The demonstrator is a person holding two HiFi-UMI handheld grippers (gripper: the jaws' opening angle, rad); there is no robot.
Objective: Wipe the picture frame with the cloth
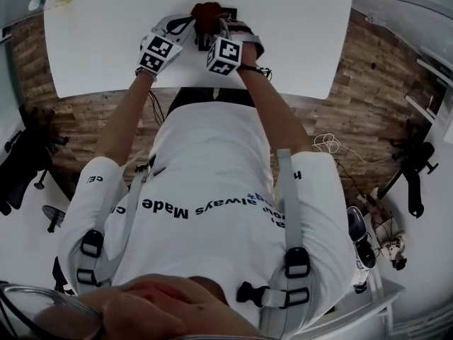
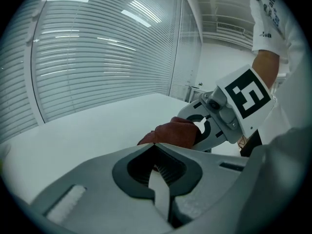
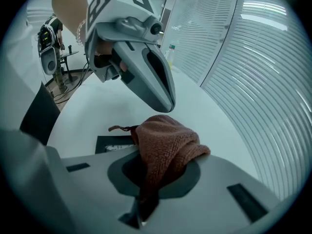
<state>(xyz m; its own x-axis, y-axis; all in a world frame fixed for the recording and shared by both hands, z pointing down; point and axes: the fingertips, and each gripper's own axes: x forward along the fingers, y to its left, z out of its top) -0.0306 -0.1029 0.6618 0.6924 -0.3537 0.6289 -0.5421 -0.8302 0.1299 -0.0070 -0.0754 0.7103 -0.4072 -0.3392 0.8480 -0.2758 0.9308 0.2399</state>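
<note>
A: Tongs status?

B: Right tongs (image 3: 148, 169) are clamped on the cloth (image 3: 165, 143). It's a reddish-brown wad that bulges out over the tips. Left tongs (image 2: 155, 147) are closed, with nothing visible between them.

A: Frame location?

B: The picture frame (image 3: 111, 144) lies flat on the white tabletop (image 1: 297, 27). It has a dark border and sits just past the right tongs, beside and partly behind the cloth wad. I can't tell whether the cloth touches it.

A: Left tongs position?

B: Off the tabletop, with the nose angled down at the cloth and the tip just above it, apart from the frame. In the head view both arms reach out over the tabletop, and the tongs converge on the cloth.
</note>
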